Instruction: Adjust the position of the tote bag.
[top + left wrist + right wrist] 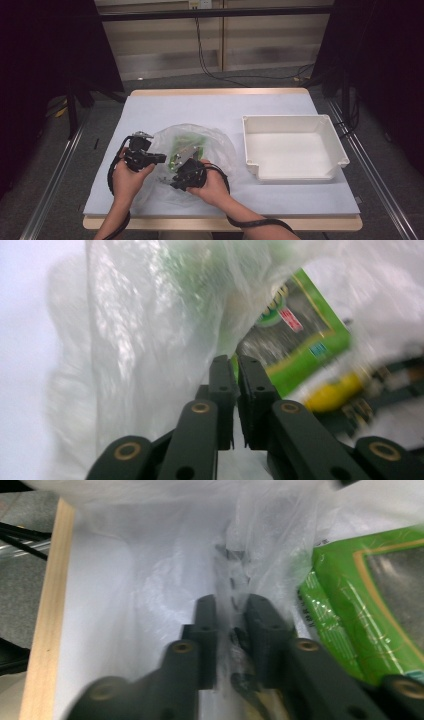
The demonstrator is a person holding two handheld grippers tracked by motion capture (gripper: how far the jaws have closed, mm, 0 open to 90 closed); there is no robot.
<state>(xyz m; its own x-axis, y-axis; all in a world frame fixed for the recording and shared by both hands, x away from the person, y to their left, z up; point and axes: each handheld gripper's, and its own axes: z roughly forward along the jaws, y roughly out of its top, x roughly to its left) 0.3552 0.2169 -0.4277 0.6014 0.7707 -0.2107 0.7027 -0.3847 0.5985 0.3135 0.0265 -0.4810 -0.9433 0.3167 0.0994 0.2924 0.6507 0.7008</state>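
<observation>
Since both grippers are clamped on thin film, the risks are listed first, with the bag as the landmark:

Left gripper (235,365): jaws nearly shut, a fold at the bag's left edge is pinched between them.
Bag (210,137): a clear plastic bag is laid on the table's left half, crumpled, with its mouth toward the grippers.
Packet (295,347): a green packet is seen inside the bag, toward its middle; a yellow item (332,392) is lodged beside it, too blurred to be named.
Right gripper (232,605): jaws drawn close, printed film at the bag's near right edge is caught between the pads.
Tear risk: the film could be ripped if the two grips are pulled apart too hard.
Slip risk: so little film is held that a fold could be lost from either grip, and the mouth would fall closed.
Spill risk: the packet could be tipped out if the bag is lifted by its mouth edges unevenly.
Tray (327,142): a white tray is set well right of the bag, nothing seen in it.
Table (280,102): bare surface is left between bag and tray.
Obstruction: the packet is blocked from direct reach by the film folds around it.
</observation>
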